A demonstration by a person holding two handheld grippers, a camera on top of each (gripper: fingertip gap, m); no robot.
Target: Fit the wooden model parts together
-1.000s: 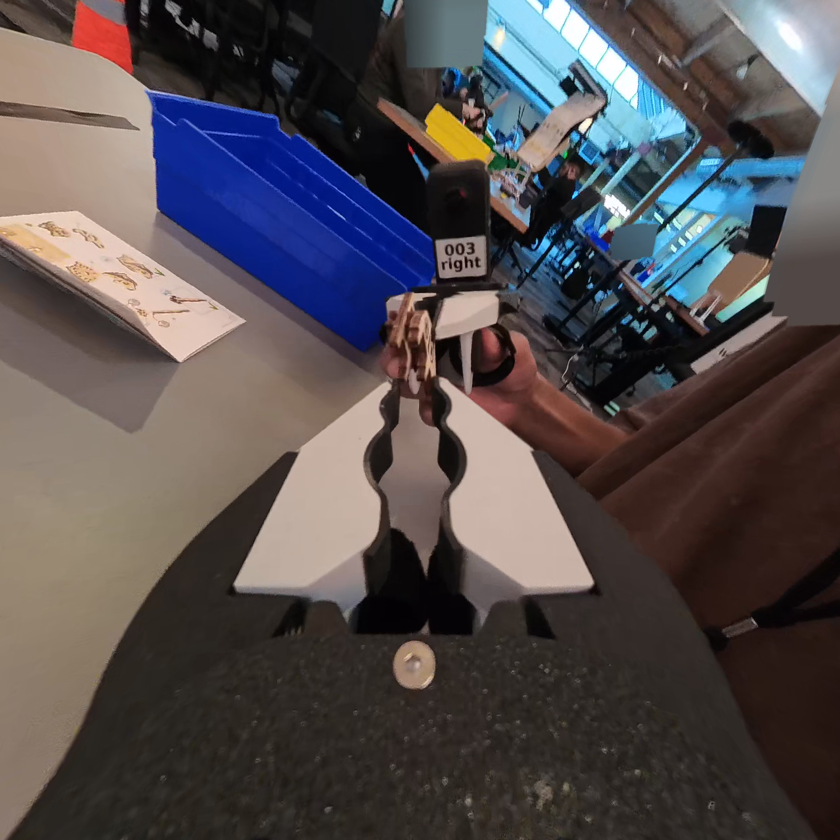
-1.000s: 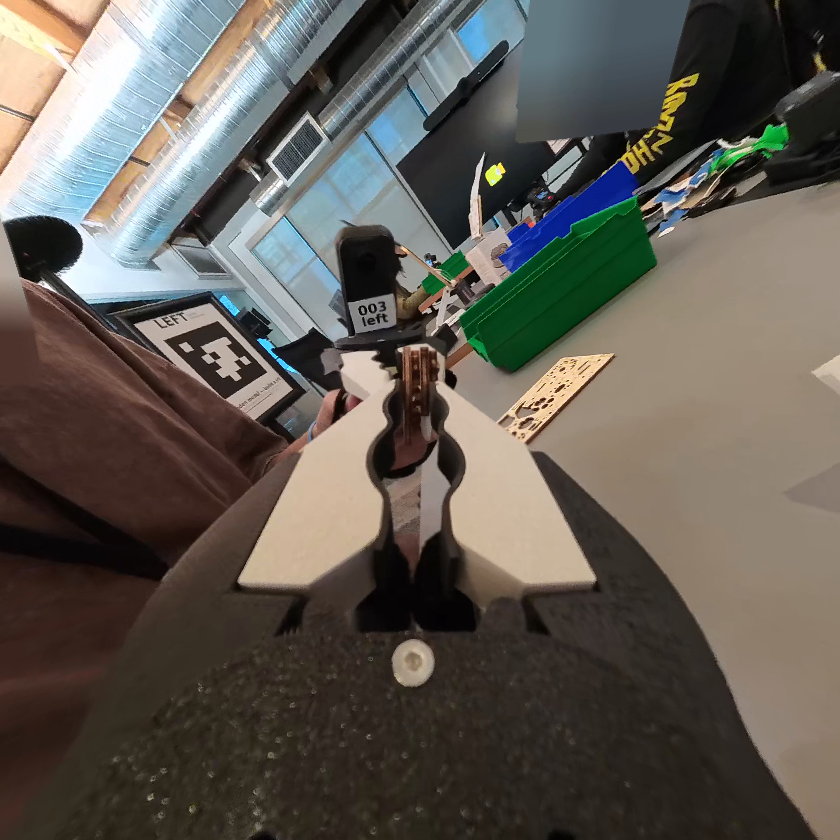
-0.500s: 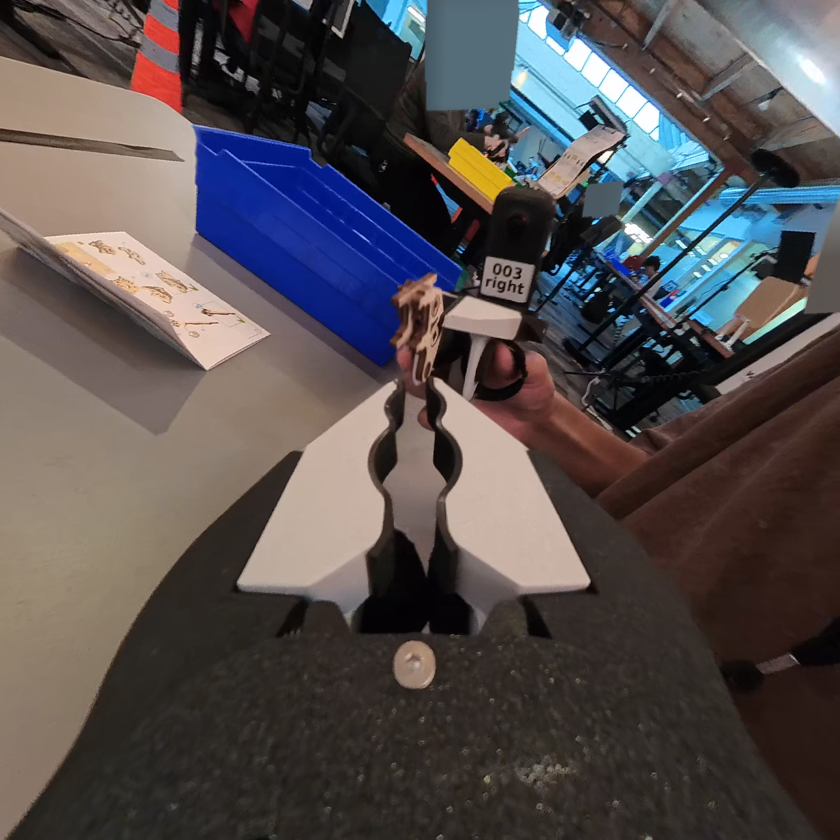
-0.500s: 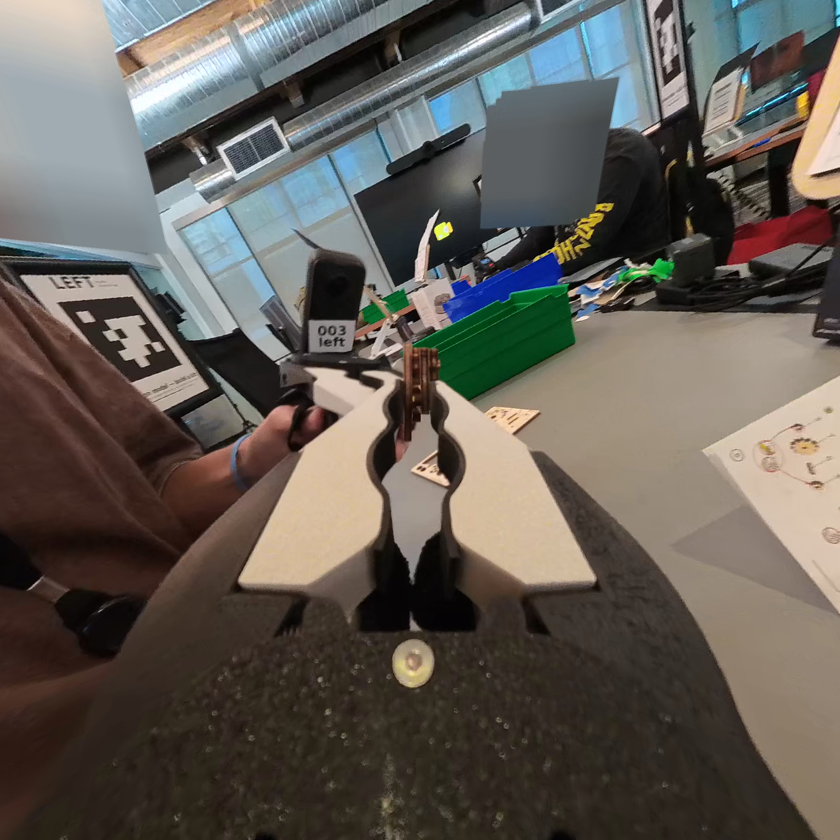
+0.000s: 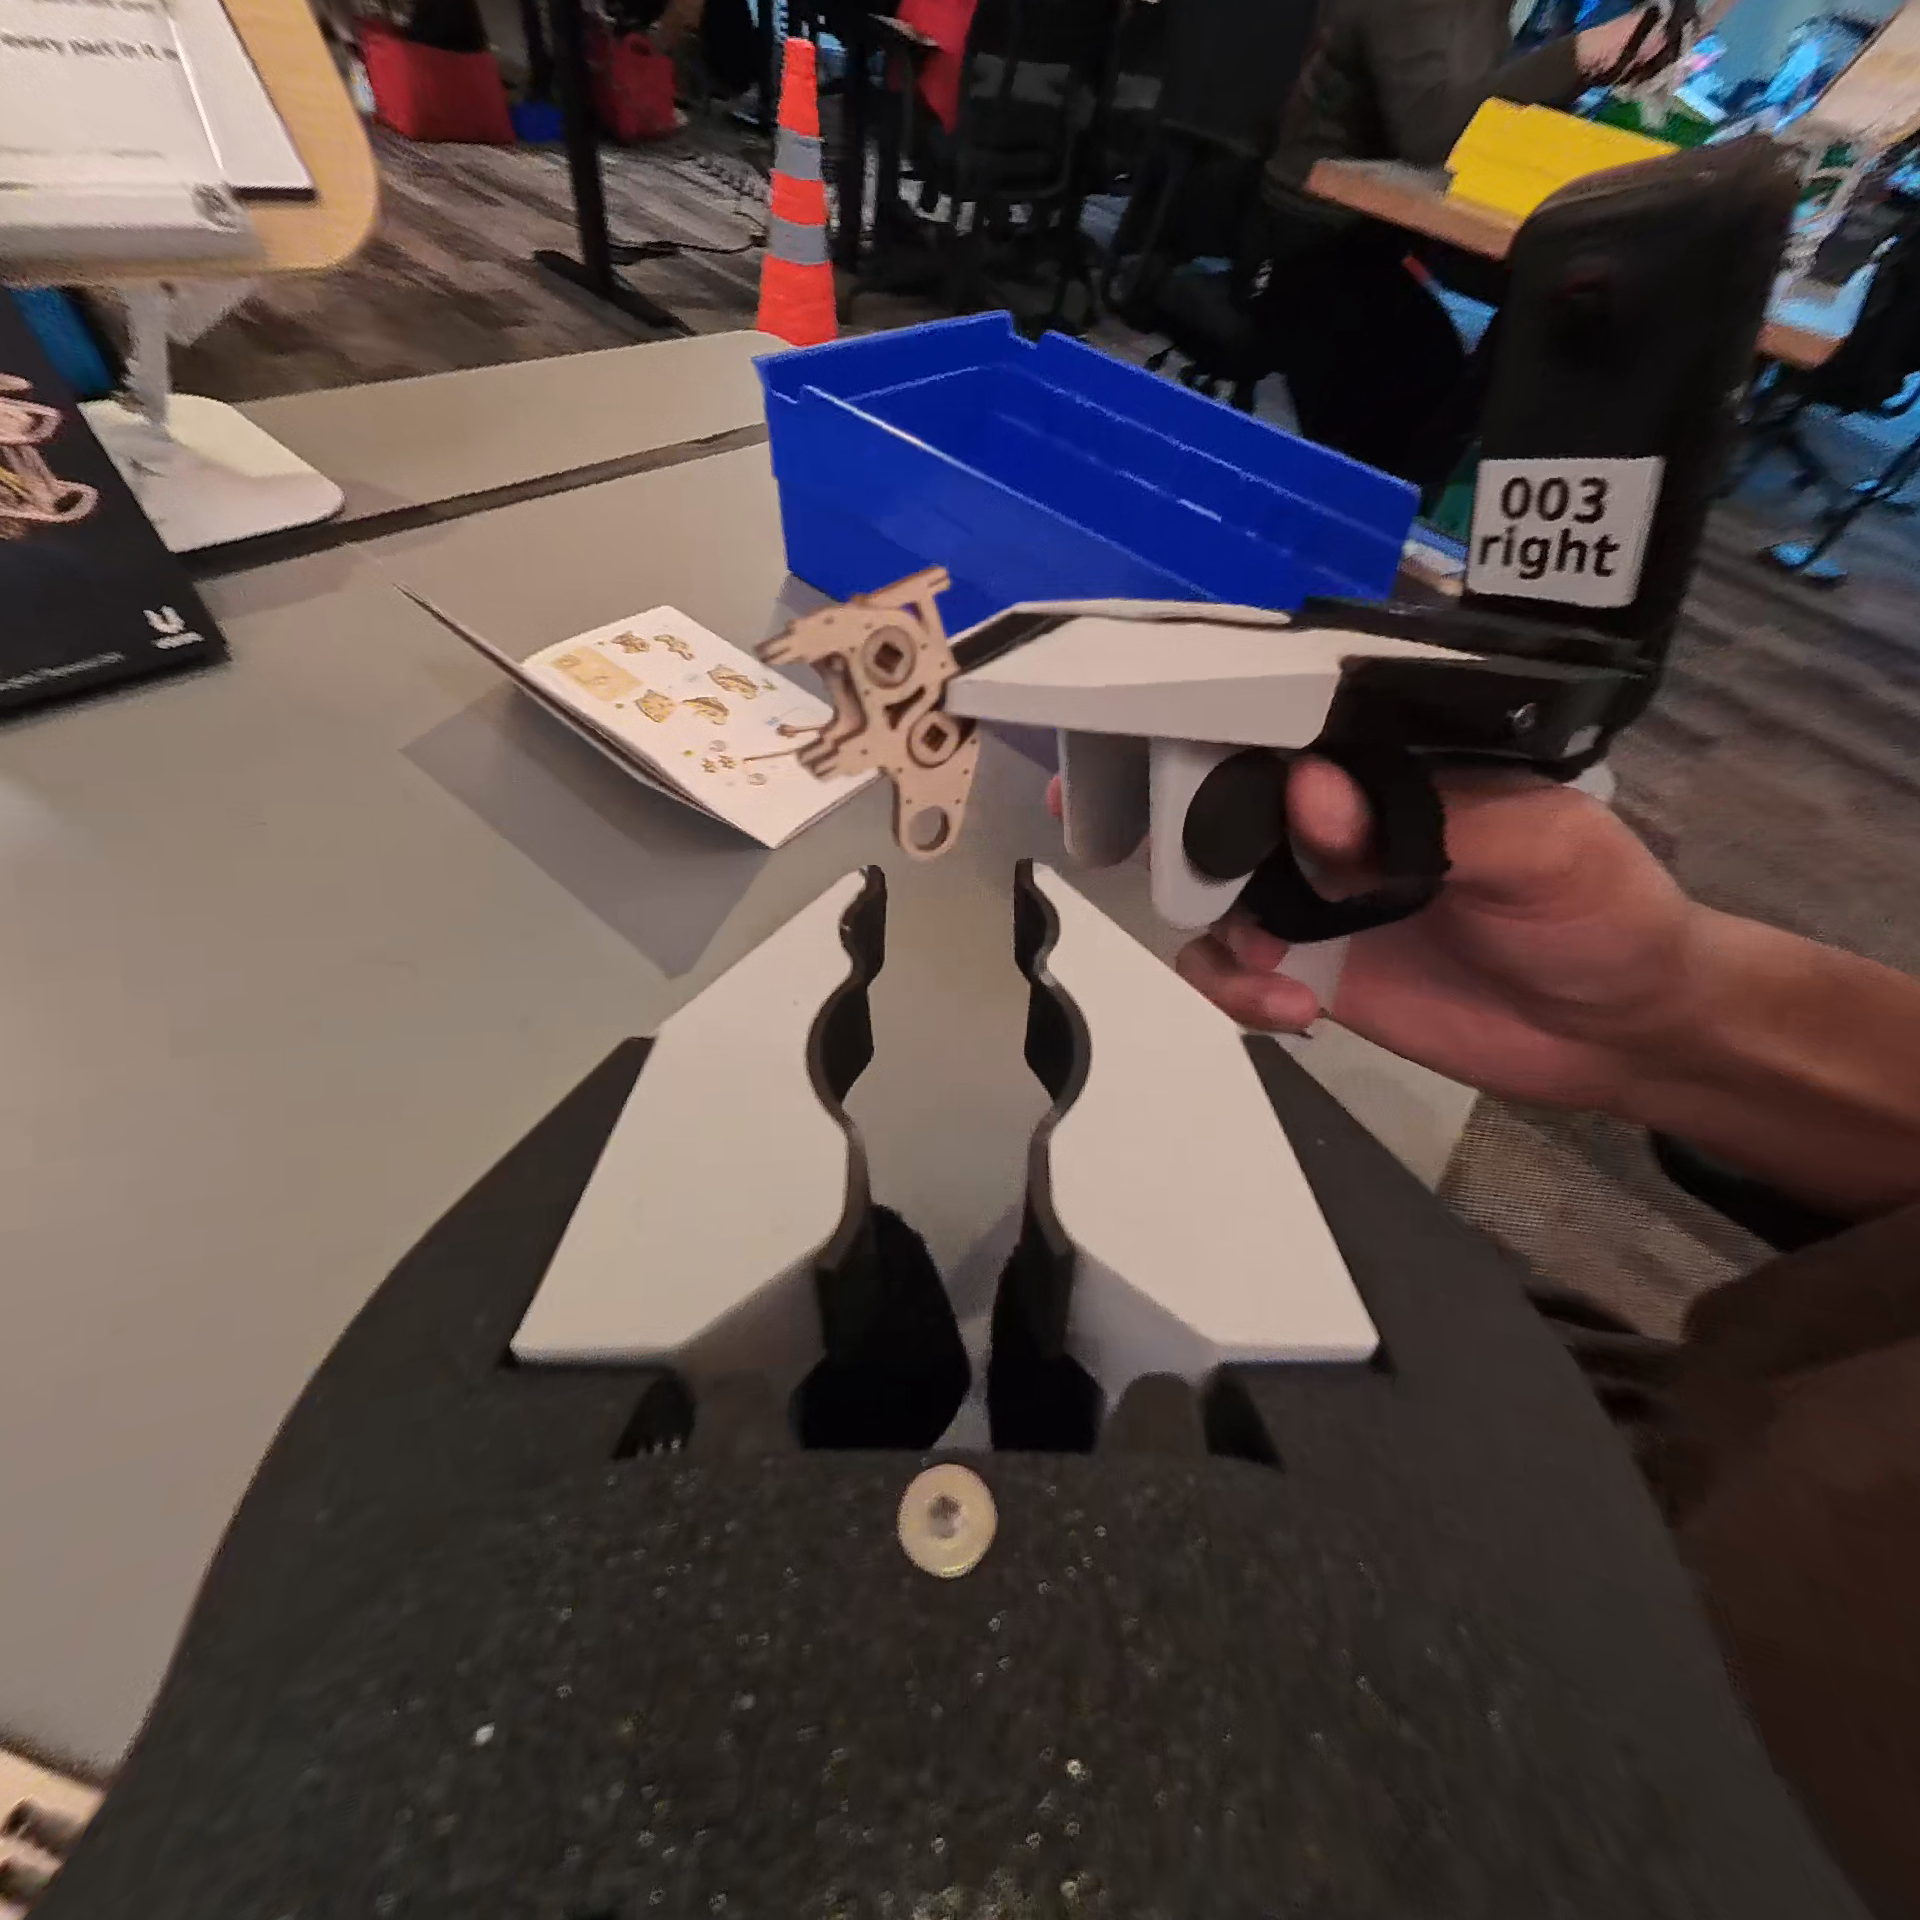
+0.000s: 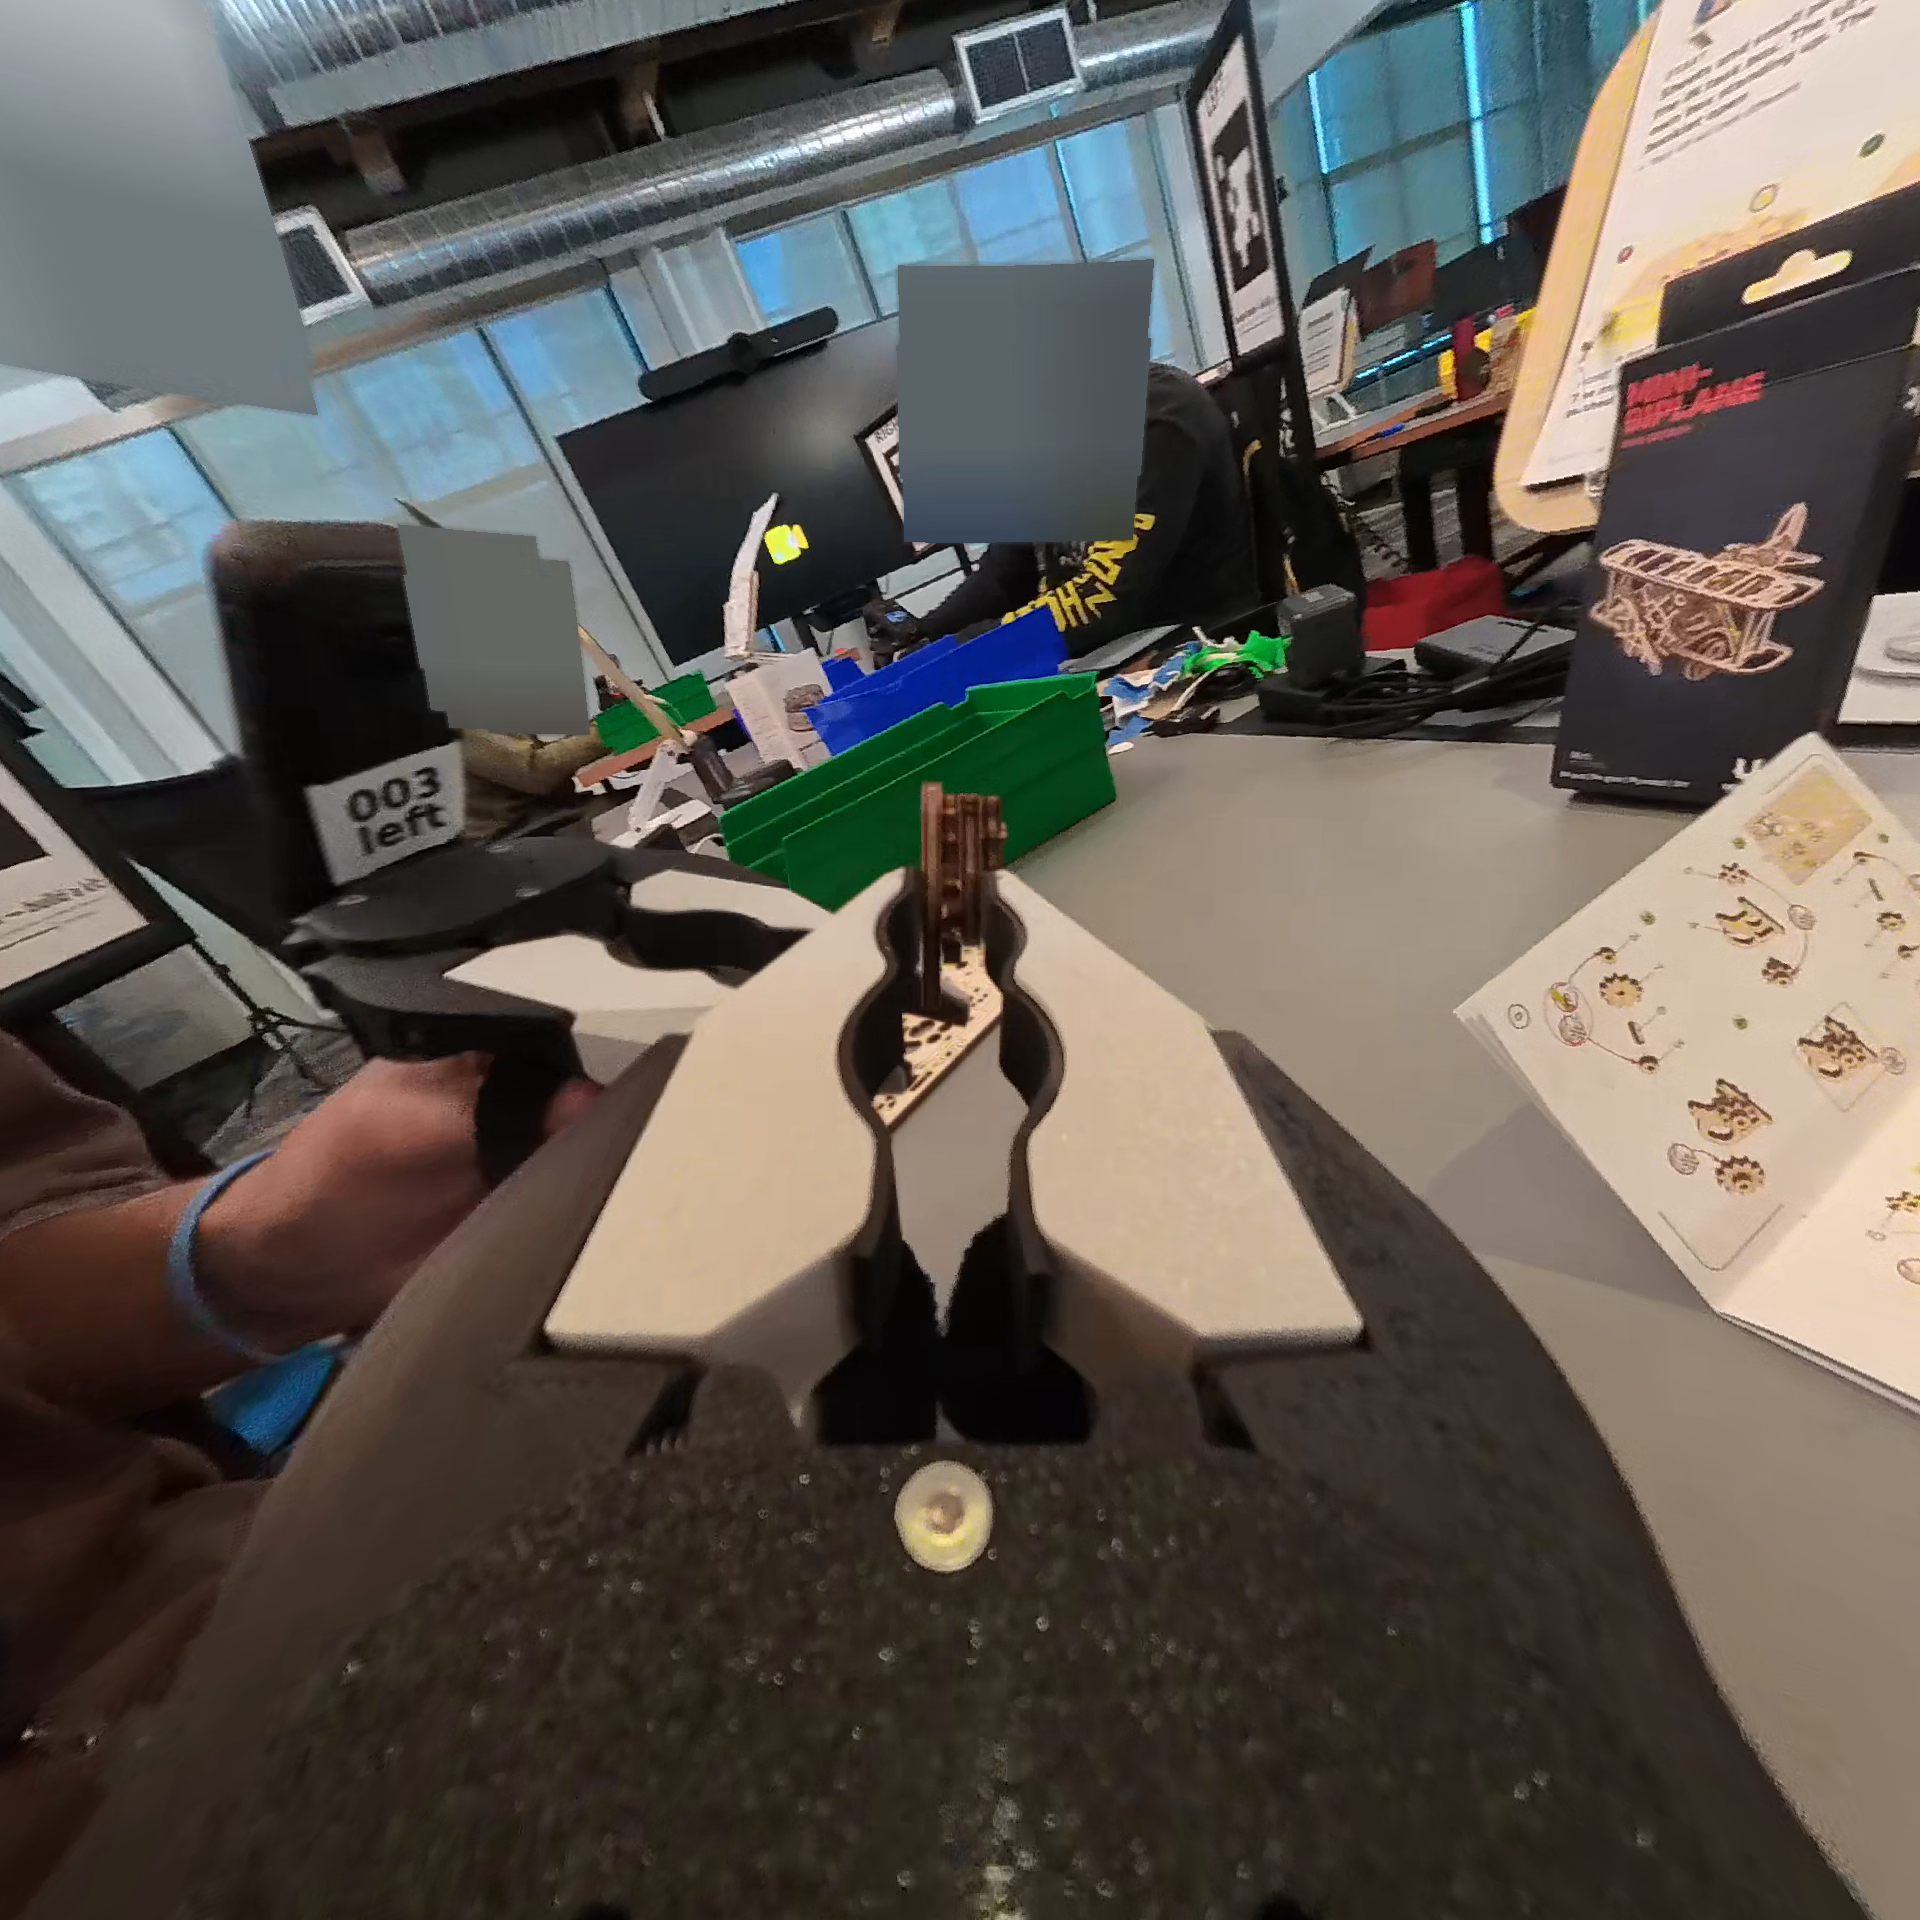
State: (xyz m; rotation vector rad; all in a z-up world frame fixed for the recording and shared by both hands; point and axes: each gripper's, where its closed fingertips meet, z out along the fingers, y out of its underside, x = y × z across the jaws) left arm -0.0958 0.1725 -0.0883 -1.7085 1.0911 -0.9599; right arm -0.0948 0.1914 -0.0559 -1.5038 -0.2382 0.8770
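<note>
The right tongs (image 5: 961, 686) have swung from end-on to side-on before the left tongs (image 5: 945, 883), now crossing over the grey desk (image 5: 260, 935). They are pinching the pale laser-cut wooden model assembly (image 5: 883, 707) at their tips, held in the air just above the left tongs' spread, empty fingers (image 5: 748, 1122). Beyond lie a folded white instruction booklet (image 5: 665, 717) and a blue plastic bin (image 5: 1081, 488).

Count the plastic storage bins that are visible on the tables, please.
3 clearly: a blue bin on the near table behind the wooden assembly, a green bin at the table's far edge, and a blue bin behind it. More may be stacked or hidden.
</note>
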